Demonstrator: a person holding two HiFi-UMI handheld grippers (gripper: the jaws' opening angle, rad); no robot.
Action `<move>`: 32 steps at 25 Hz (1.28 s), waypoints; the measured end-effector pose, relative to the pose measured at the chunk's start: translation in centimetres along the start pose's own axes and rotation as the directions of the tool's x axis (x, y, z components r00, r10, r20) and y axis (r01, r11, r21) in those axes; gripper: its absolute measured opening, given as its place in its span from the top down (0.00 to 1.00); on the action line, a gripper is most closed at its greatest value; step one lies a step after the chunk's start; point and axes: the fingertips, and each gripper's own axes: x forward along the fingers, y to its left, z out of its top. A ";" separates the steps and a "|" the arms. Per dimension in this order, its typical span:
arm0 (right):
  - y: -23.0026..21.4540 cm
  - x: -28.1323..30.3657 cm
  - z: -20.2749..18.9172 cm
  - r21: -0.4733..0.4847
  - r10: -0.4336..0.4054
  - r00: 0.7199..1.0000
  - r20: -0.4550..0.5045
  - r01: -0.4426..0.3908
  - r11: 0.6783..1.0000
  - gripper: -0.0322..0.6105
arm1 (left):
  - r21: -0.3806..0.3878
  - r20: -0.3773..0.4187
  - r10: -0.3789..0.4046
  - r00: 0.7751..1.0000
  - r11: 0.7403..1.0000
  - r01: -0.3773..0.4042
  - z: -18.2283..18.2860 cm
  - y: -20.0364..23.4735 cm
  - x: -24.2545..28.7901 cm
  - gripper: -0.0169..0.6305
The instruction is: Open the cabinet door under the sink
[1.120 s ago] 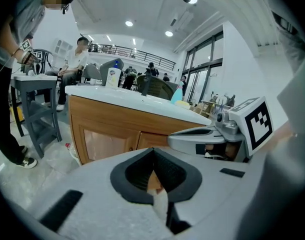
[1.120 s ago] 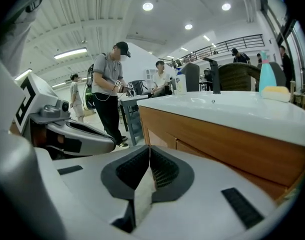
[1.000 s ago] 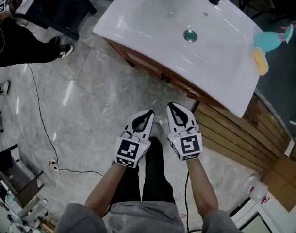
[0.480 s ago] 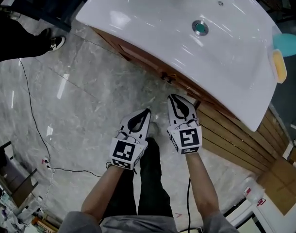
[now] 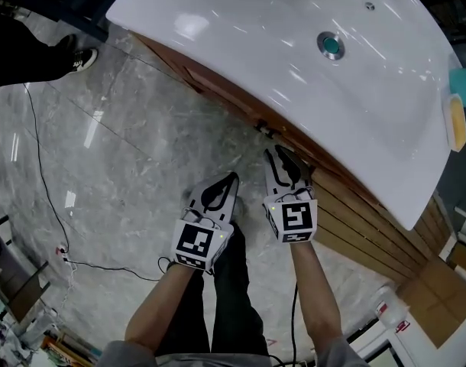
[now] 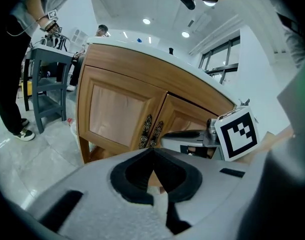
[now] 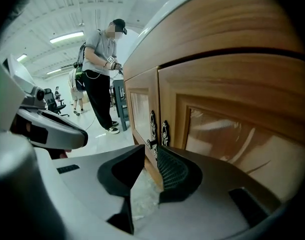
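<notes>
The wooden cabinet [image 5: 218,90] stands under the white sink [image 5: 241,29]. Its two doors are closed, and their ornate metal handles [image 7: 152,121] sit side by side at the middle seam [image 6: 150,132]. My right gripper [image 5: 273,151] points at the handles from just short of them. Its jaws stand a small gap apart [image 7: 151,148], and a handle knob shows beyond the gap. My left gripper [image 5: 233,177] hangs lower and farther back over the floor. Its tips meet with nothing between them [image 6: 152,153].
A slatted wooden panel [image 5: 363,220] adjoins the cabinet on the right. A black cable [image 5: 42,182] trails over the marble floor at left. A person [image 7: 102,69] stands beyond the cabinet's far end beside a grey table [image 6: 45,79]. A yellow sponge [image 5: 456,125] lies on the sink's rim.
The head has come closer over the sink. Both grippers have moved toward the cabinet, and the right one now reaches nearly to the handles.
</notes>
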 end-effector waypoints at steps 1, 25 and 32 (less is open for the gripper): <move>-0.2 0.3 -0.1 -0.005 -0.003 1.000 -0.002 0.003 1.000 0.84 | -0.002 0.001 0.001 1.000 1.000 -0.001 0.0 0.1 0.3 0.96; -1.7 3.7 -1.2 -0.092 -0.105 0.994 0.030 0.108 0.990 0.88 | -0.026 -0.034 0.019 0.999 0.999 -0.020 -1.7 2.3 1.3 0.96; -1.6 3.6 -1.2 -0.098 -0.057 0.998 0.012 0.058 0.993 0.89 | -0.048 -0.038 0.030 0.999 0.998 -0.032 -2.2 2.3 1.0 0.96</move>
